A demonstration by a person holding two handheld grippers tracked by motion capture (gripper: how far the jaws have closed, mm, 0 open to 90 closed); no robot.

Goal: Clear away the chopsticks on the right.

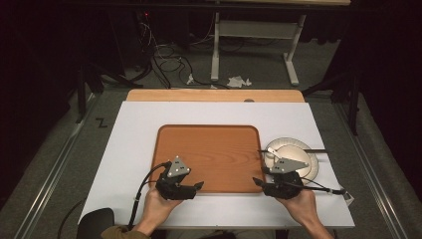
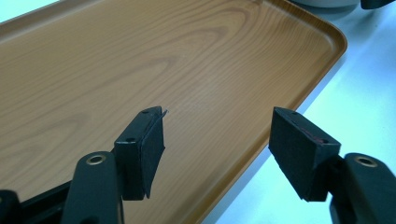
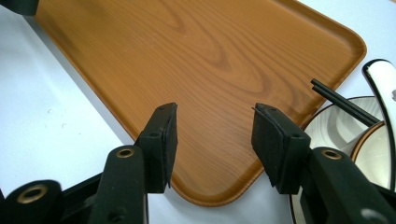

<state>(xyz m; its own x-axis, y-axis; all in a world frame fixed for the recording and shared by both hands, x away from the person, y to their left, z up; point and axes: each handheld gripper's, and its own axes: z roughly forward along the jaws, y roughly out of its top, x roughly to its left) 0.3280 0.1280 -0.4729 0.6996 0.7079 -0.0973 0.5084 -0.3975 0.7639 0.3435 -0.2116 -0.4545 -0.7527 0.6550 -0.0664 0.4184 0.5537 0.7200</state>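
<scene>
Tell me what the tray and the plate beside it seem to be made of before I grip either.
Tray: printed wood grain under a smooth satin sheen, with a moulded, rounded rim; probably laminate or plastic, not solid wood.
Plate: white and glossy with a thin dark edge line; looks like glazed ceramic or melamine, hard to say which.
Both look hard and slick.

A white-topped table [image 1: 149, 119] carries a wood-grain tray [image 1: 209, 149]; just beside its right edge sits a stack of dishes [image 1: 298, 149].
</scene>
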